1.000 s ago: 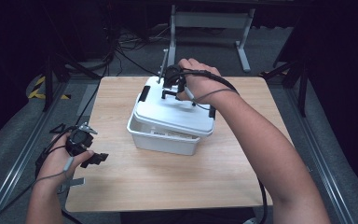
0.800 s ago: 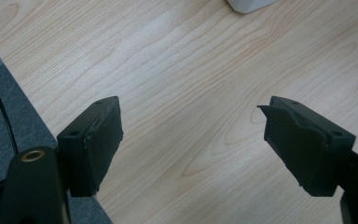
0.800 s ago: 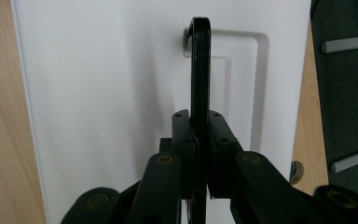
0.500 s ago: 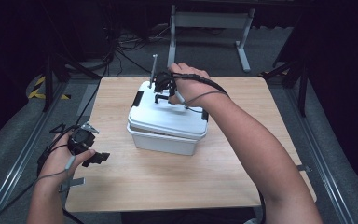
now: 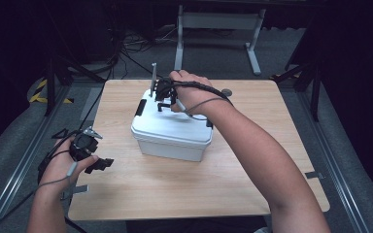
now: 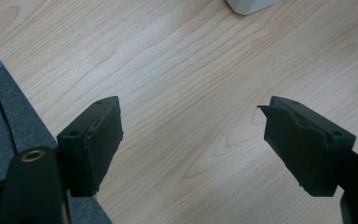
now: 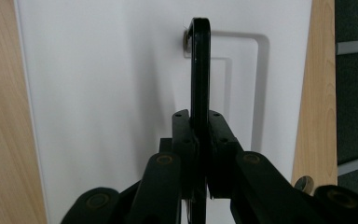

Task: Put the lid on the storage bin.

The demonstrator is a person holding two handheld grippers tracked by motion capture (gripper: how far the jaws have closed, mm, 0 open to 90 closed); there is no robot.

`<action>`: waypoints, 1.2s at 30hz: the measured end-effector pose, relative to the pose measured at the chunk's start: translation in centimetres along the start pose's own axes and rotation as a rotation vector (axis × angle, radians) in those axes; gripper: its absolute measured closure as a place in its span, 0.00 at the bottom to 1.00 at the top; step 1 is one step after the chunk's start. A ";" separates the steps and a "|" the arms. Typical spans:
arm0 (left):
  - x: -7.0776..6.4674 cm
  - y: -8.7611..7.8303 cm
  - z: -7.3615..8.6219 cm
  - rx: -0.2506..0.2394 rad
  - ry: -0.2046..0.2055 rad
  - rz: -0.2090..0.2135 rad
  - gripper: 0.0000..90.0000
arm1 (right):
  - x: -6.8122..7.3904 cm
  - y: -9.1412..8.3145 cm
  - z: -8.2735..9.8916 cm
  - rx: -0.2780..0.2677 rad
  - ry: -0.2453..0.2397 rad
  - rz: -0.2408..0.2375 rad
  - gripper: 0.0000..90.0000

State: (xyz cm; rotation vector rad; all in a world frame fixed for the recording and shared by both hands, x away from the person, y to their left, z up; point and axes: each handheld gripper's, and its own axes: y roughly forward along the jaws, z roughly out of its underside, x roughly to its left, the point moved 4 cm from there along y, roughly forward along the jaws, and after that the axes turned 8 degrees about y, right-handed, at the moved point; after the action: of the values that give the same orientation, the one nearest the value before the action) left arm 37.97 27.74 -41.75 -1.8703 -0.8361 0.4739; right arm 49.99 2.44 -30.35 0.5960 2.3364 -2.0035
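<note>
A white lidded box (image 5: 171, 135) stands on the wooden table (image 5: 252, 160), a little left of its middle. Its black carry handle (image 7: 199, 70) is swung upright over the lid. My right gripper (image 5: 162, 100) reaches in from the right above the lid and is shut on that handle (image 5: 161, 95); in the right gripper view the right gripper (image 7: 199, 125) has both pads pressed on the thin bar. My left gripper (image 5: 105, 164) hovers low by the table's left front edge, jaws wide apart. Under the left gripper (image 6: 191, 140) lies bare wood, with a box corner (image 6: 249, 4) far off.
A small round disc (image 5: 227, 91) lies on the table behind the right wrist. A metal stand (image 5: 213, 29) and cables sit on the floor beyond the far edge. Floor rails (image 5: 14, 174) run along the left side. Bare table lies in front of and to the right of the box.
My right gripper, holding the handle, has drifted left and a little lower, and the box has shifted left and squared up on the table. The left hand has stayed put.
</note>
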 end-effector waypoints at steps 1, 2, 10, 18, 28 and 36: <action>0.0 0.0 0.0 -0.001 0.000 0.000 0.22 | 0.0 0.0 0.0 0.009 -0.003 0.002 0.94; 0.0 0.0 0.0 0.000 0.001 -0.002 0.22 | 0.0 0.2 -0.1 0.004 -0.005 -0.001 0.94; 0.0 0.0 0.0 0.000 -0.001 0.000 0.22 | 0.0 0.6 -0.3 -0.006 0.000 0.000 0.94; 0.0 0.0 0.1 -0.001 -0.001 0.002 0.22 | 0.4 1.5 -0.4 0.007 -0.013 -0.010 0.94; 0.1 0.0 -0.1 -0.003 0.000 0.002 0.22 | 0.5 1.6 -0.2 -0.001 0.002 -0.019 0.92; 0.1 0.3 -0.2 0.005 0.006 0.006 0.22 | 0.6 0.6 0.2 -0.036 0.047 -0.043 0.73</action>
State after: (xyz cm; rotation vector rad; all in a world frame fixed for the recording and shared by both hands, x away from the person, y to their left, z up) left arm 38.30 27.56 -41.94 -1.8694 -0.8240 0.4734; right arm 49.54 2.46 -31.10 0.6034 2.4265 -1.9817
